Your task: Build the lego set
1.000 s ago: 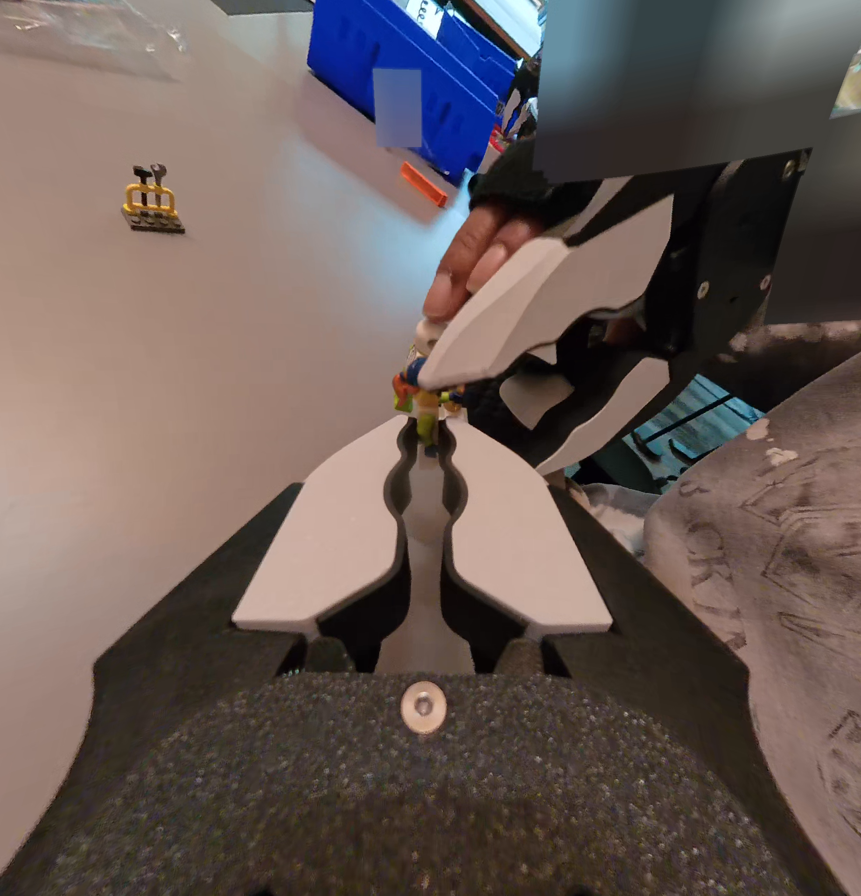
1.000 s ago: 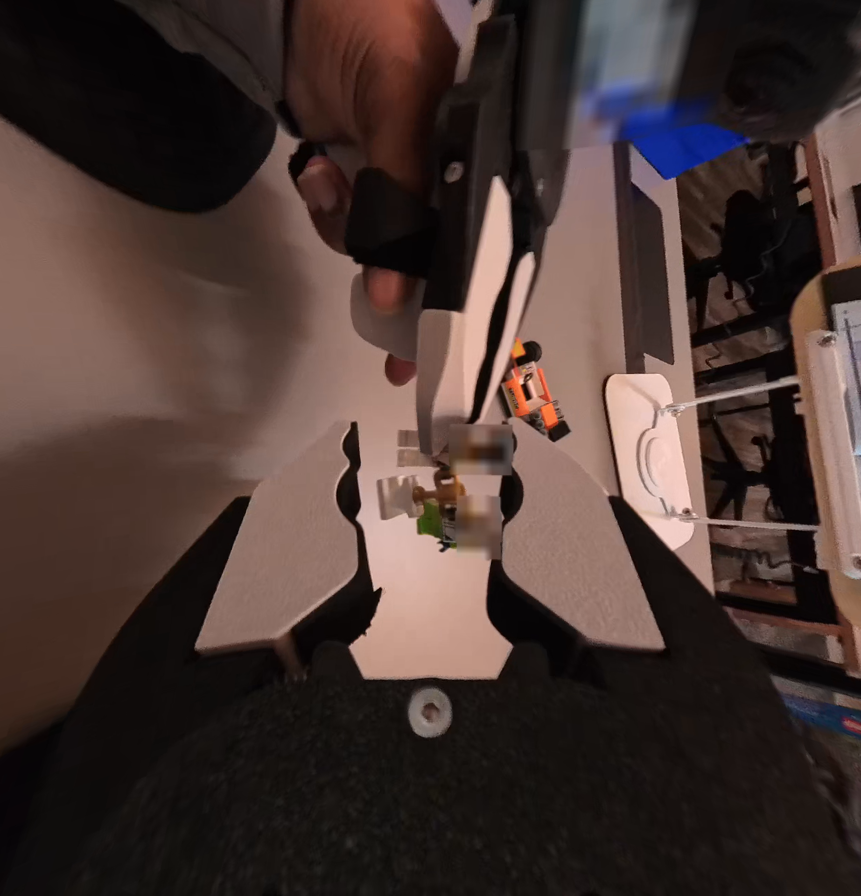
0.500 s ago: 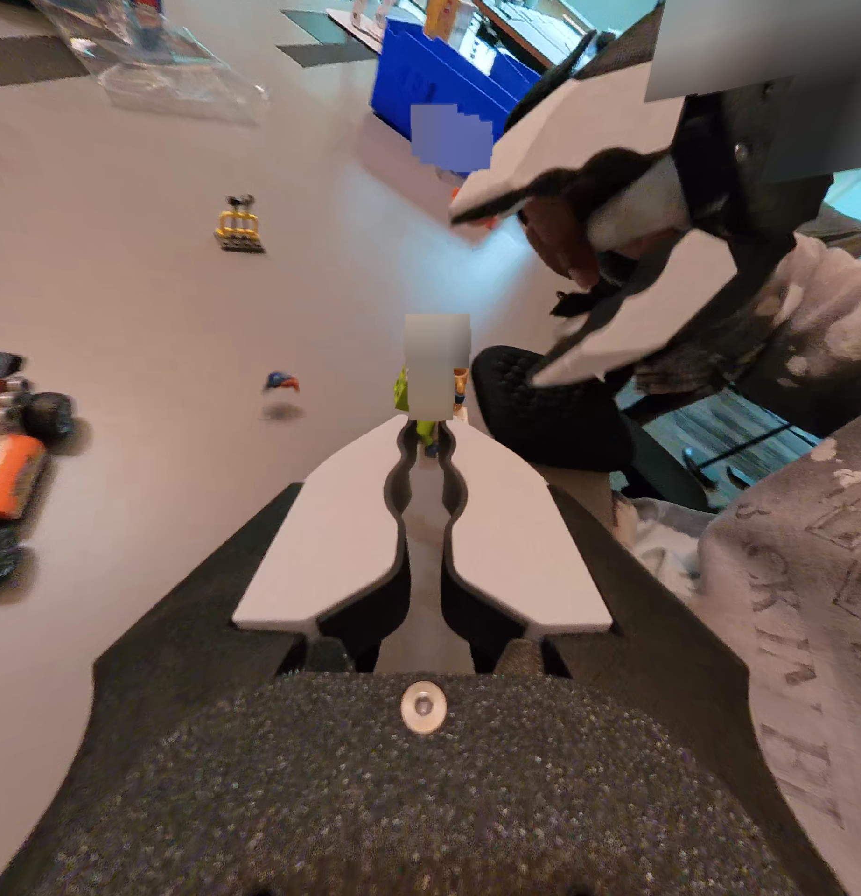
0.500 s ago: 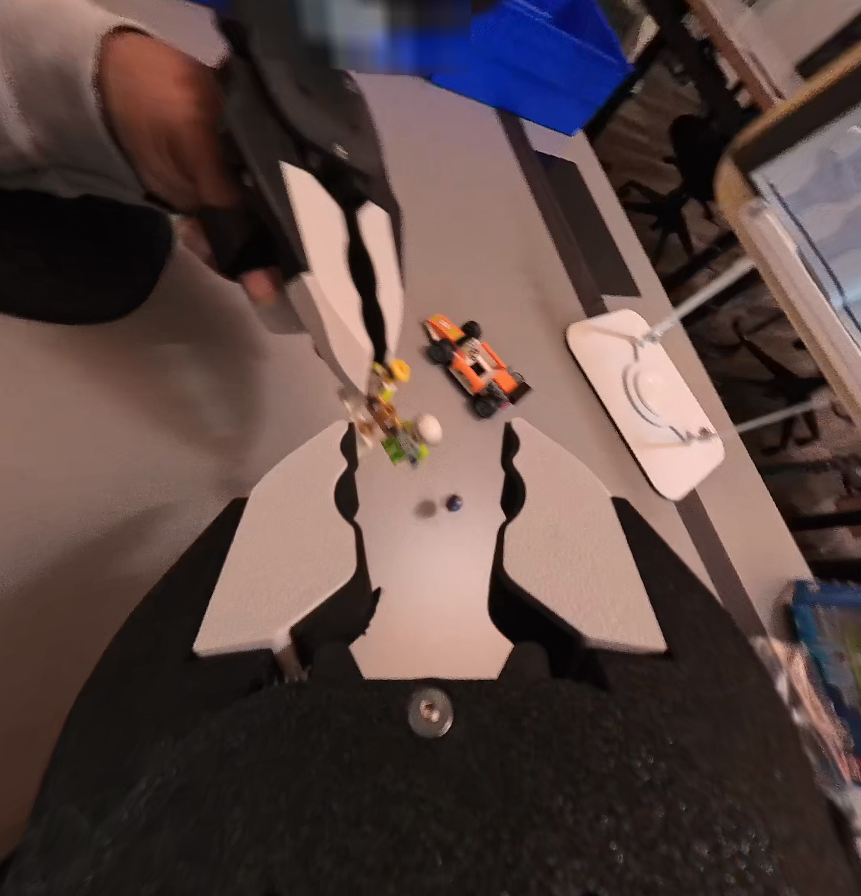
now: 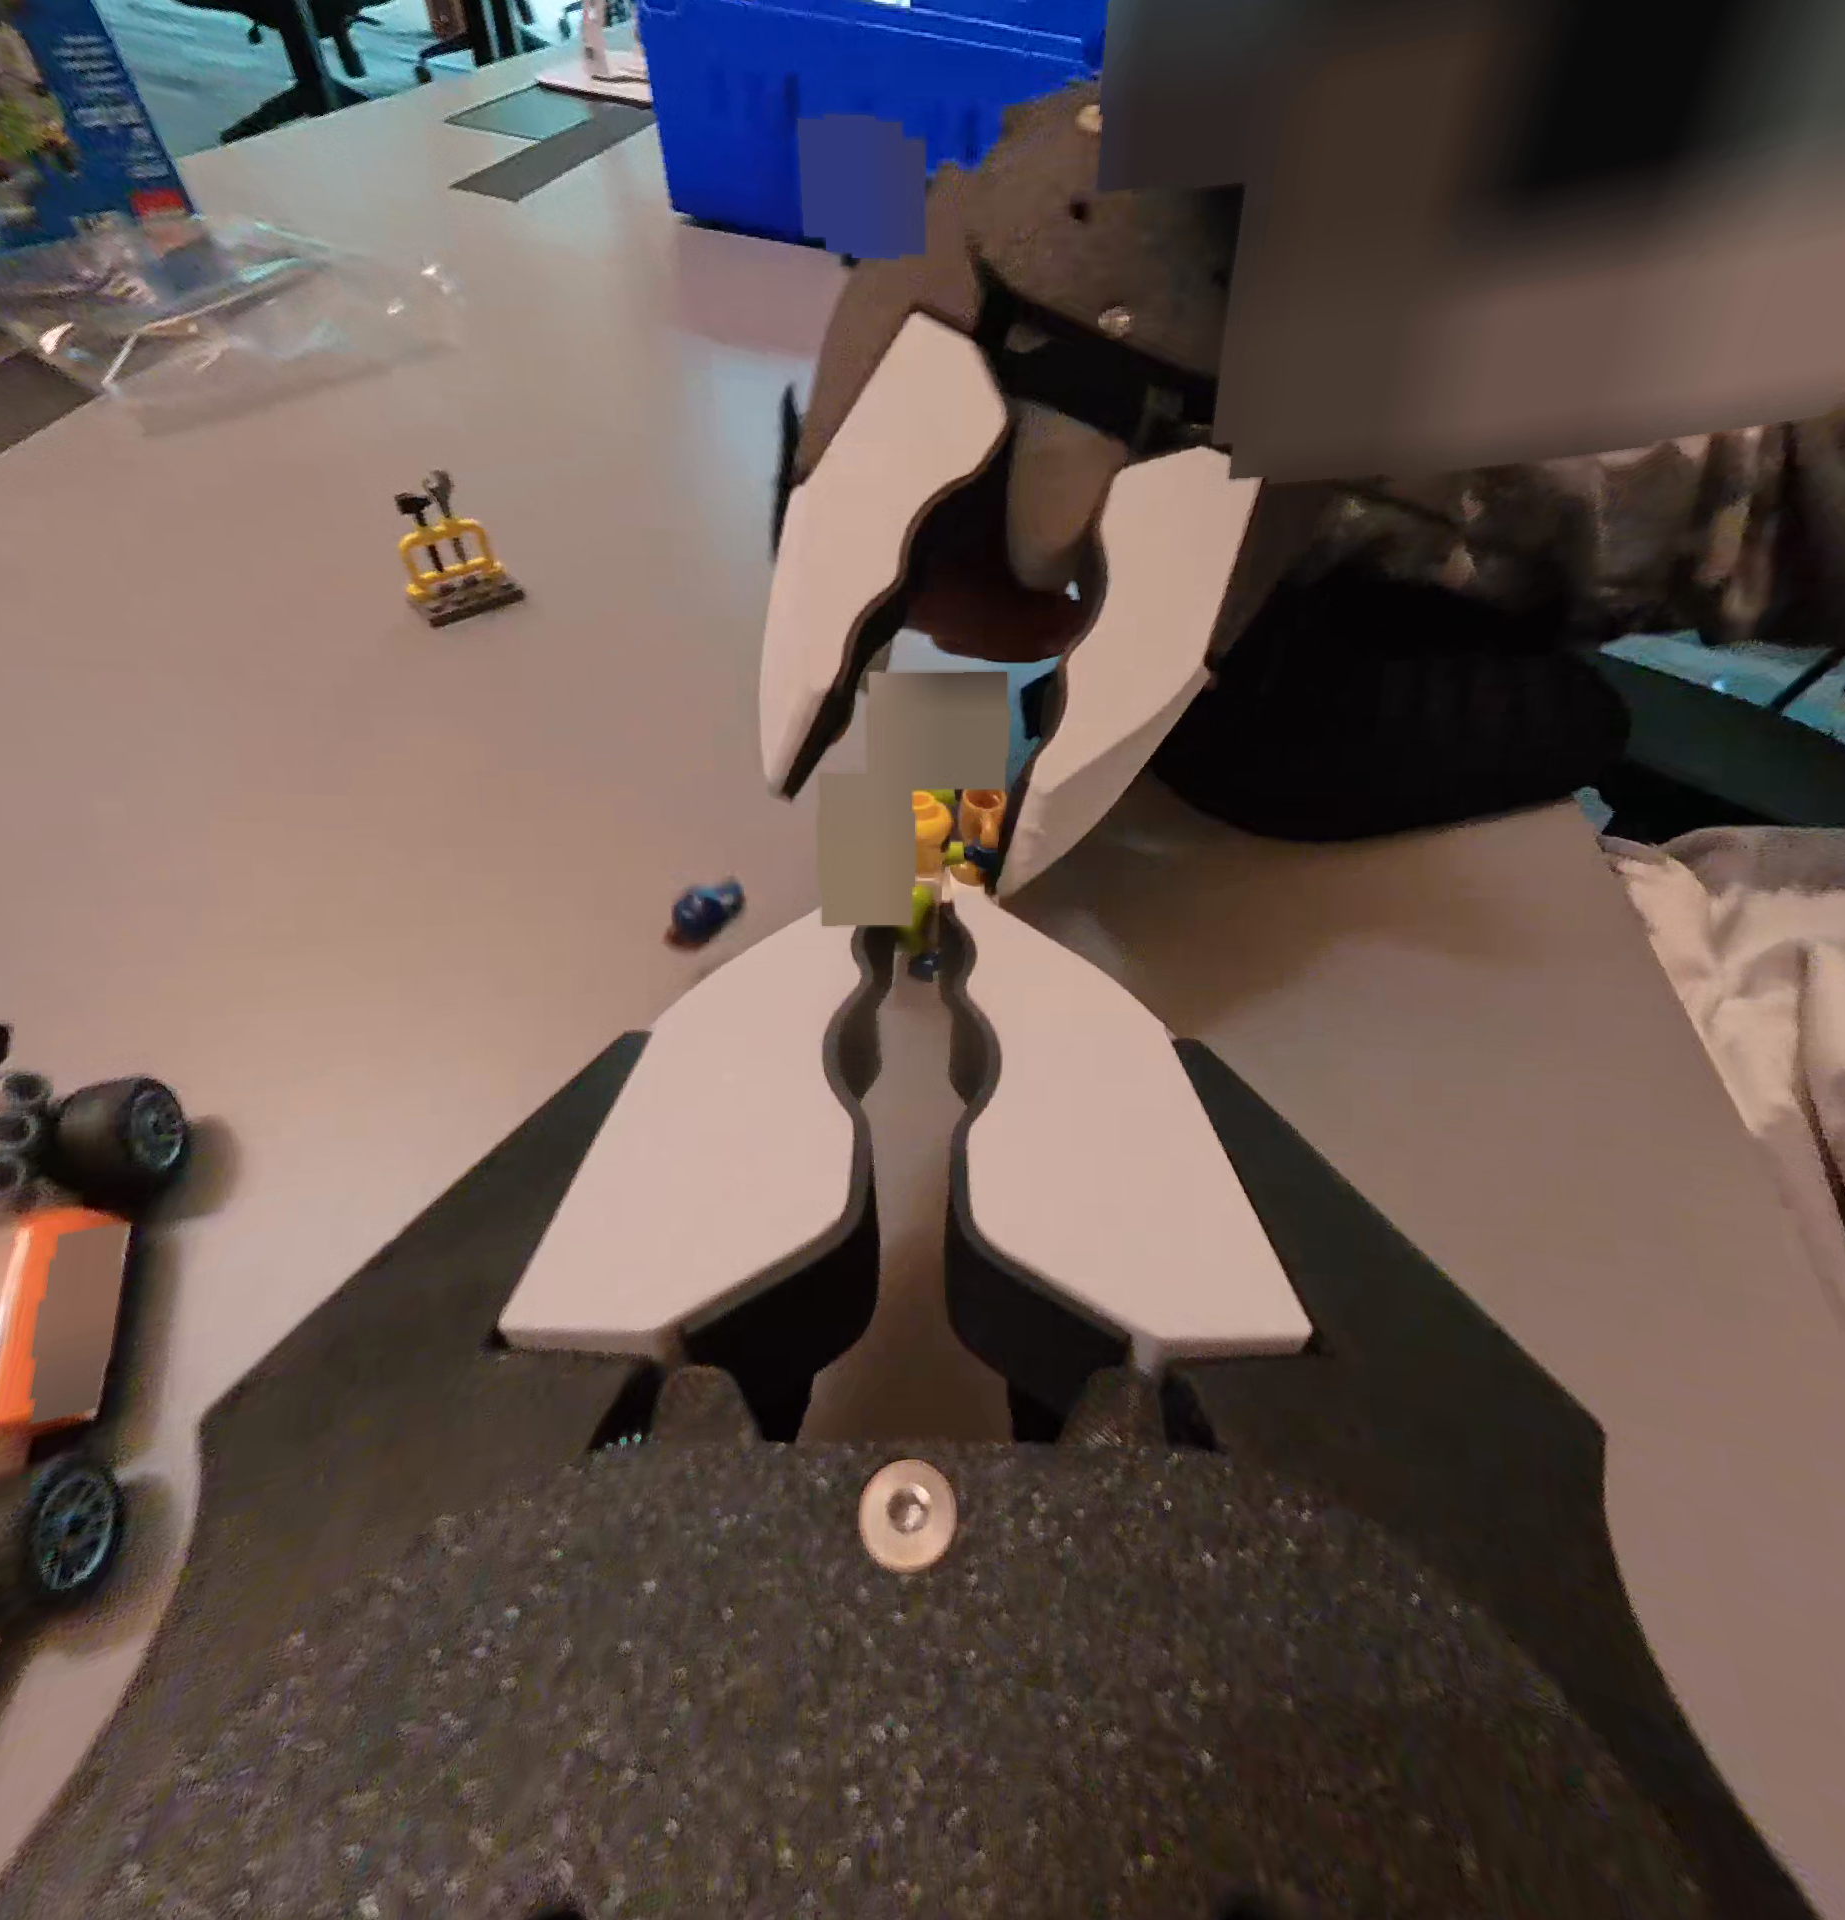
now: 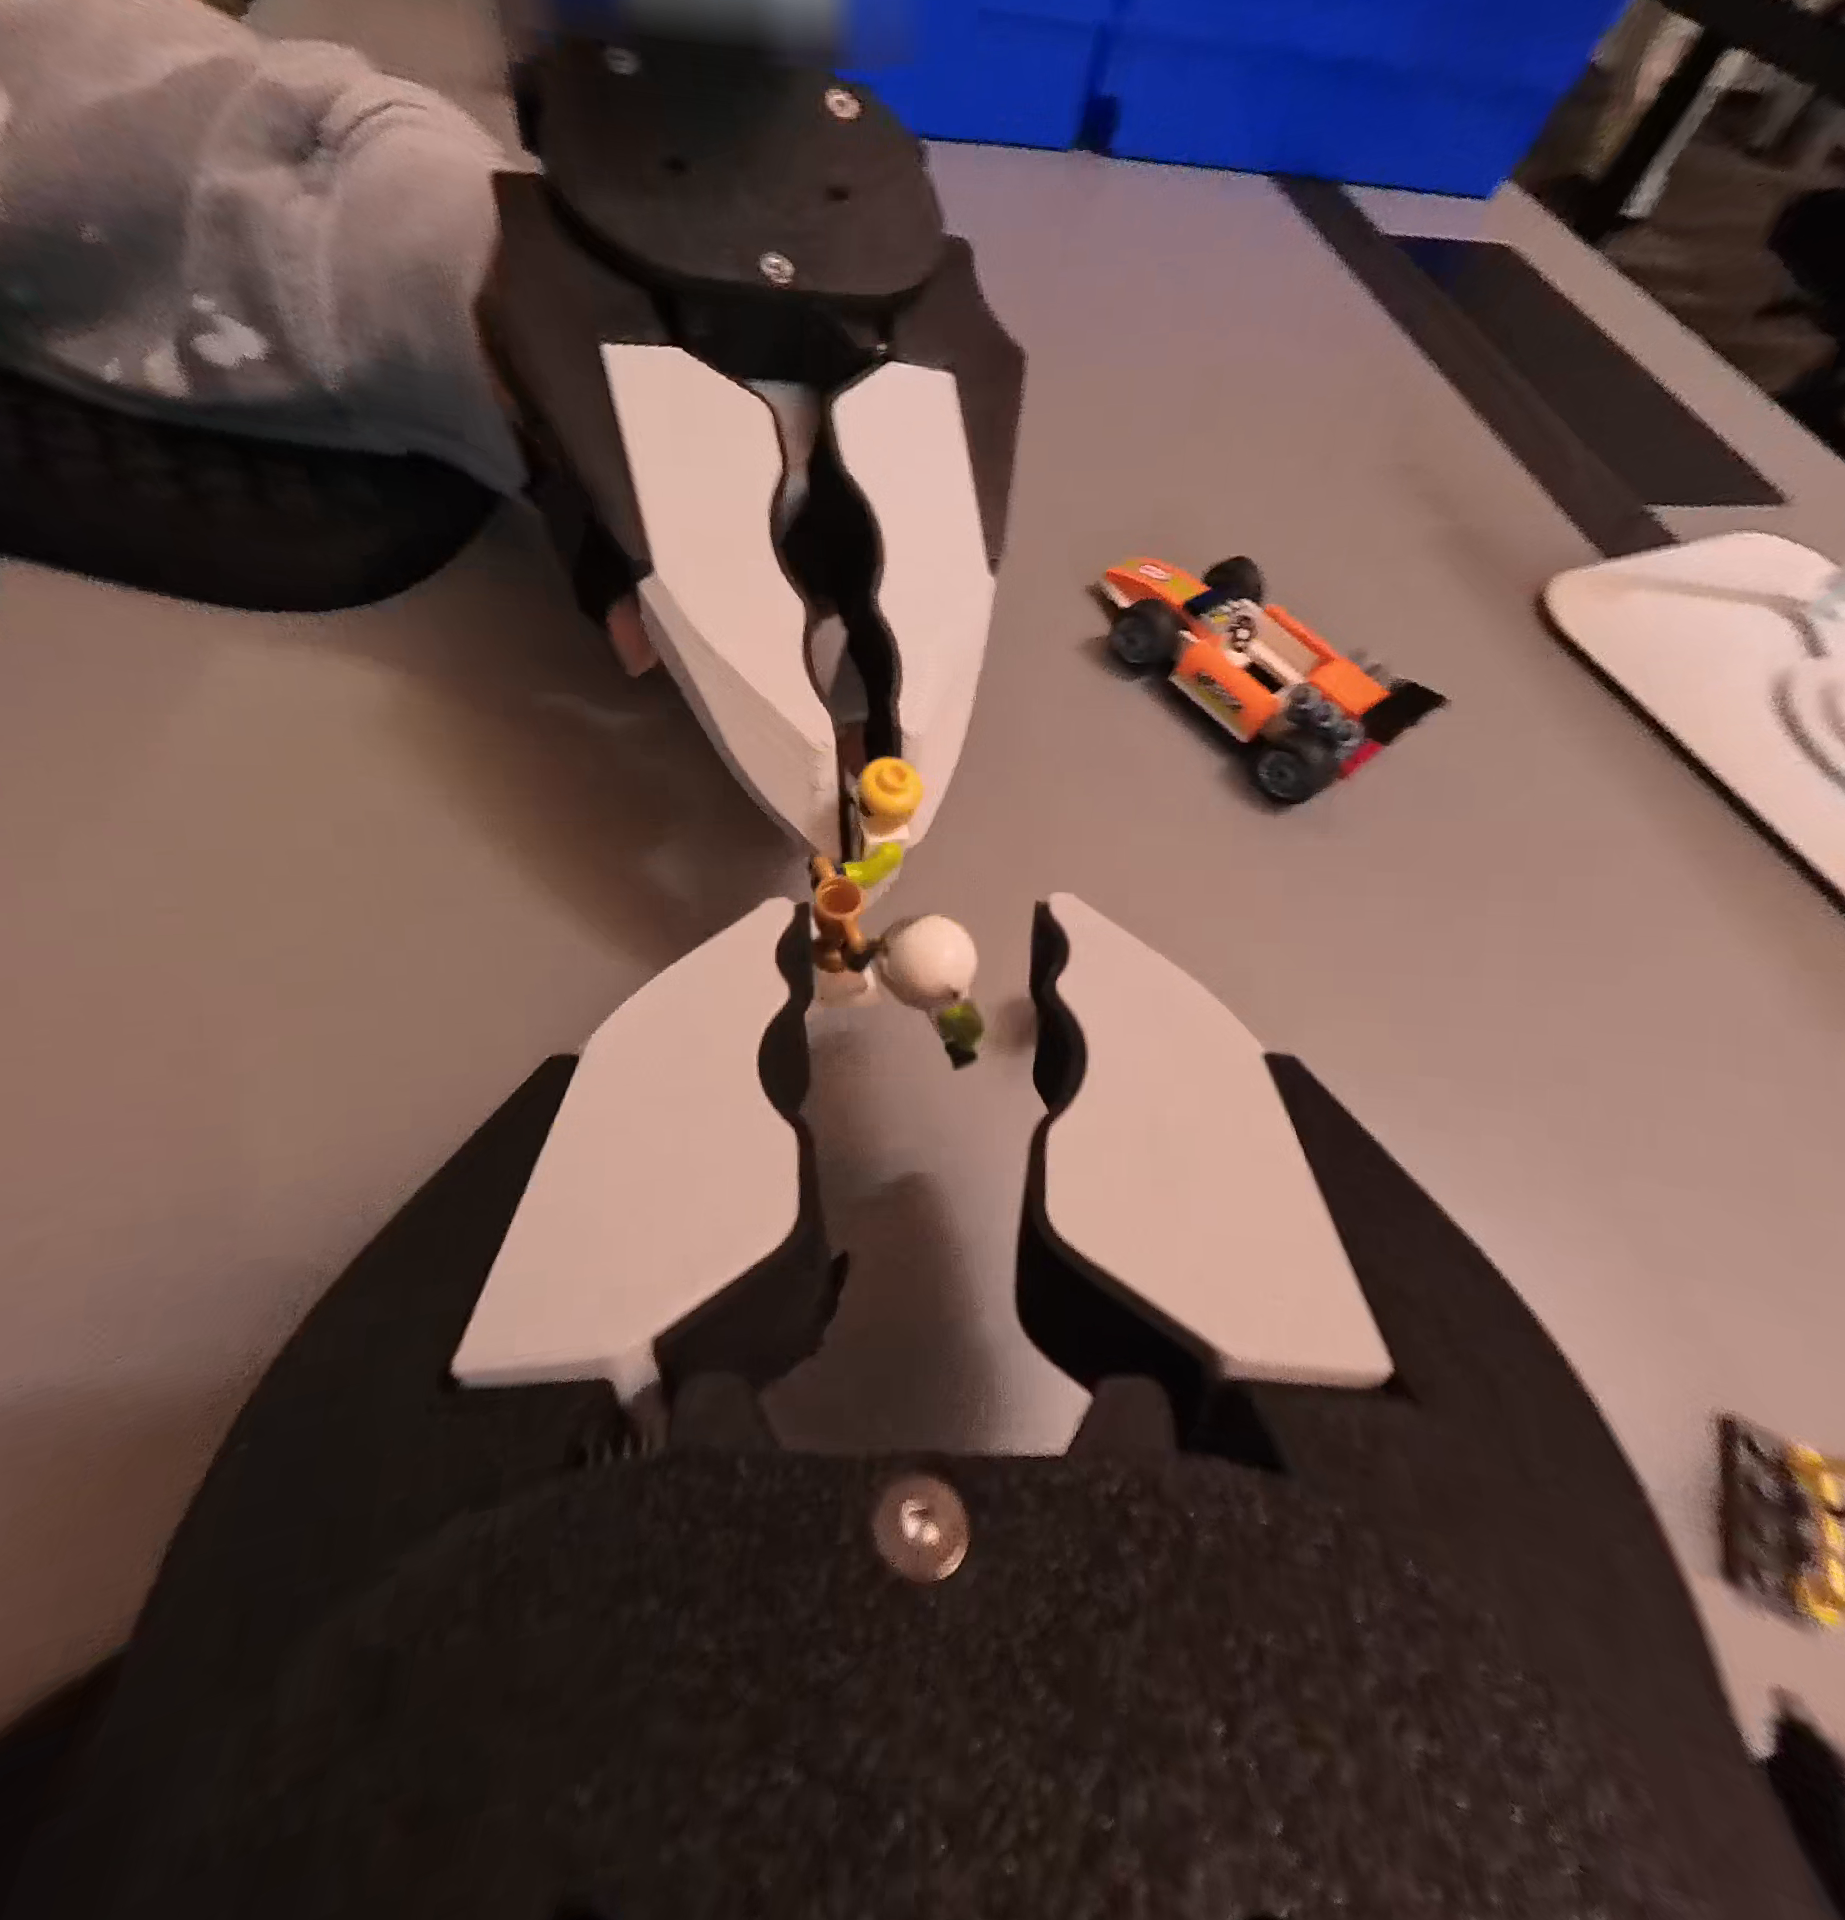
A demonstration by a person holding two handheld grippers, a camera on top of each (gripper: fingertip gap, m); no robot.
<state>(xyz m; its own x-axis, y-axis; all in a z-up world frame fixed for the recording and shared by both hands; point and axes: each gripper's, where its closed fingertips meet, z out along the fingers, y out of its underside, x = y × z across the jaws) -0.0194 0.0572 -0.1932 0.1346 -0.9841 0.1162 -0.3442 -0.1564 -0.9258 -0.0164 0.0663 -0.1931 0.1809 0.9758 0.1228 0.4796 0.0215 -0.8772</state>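
left gripper [image 5: 913, 925]: mine, fingers nearly together, clamped on the minifigure's legs at the very tips.
minifigure [image 6: 882, 831]: yellow head, lime-green arms, held off the table; in the left wrist view its face area is covered by a mosaic patch. Points toward my right gripper.
gold cup piece [image 6: 840, 914]: at the figure's hand, just beside my right gripper's left fingertip.
white round piece [image 6: 930, 958]: with a small lime-green bit below it, sits in the gap between my right fingers; attached to the figure or not, cannot tell.
right gripper [image 6: 918, 940]: mine, released, fingers wide apart with nothing gripped, tips on either side of the minifigure.
right gripper, left view [image 5: 897, 821]: comes down from above, one fingertip right against the figure's gold part.
table [image 5: 274, 831]: grey, plain, under both tools.
blue small piece [image 5: 705, 909]: lying on the table, left of my left fingertips, apart from them.
yellow fence assembly [image 5: 456, 561]: on a dark plate, two black tools standing in it, well apart to the left rear.
orange race car [image 6: 1261, 675]: black wheels, on the table to the right of the left gripper in the right view; apart from both tools.
clear plastic bag [image 5: 222, 301]: crumpled, far left rear.
set box [image 5: 56, 125]: blue, behind the bag.
blue bin [image 5: 845, 104]: at the table's far edge.
white plate-like base [image 6: 1728, 675]: right edge of the right view.
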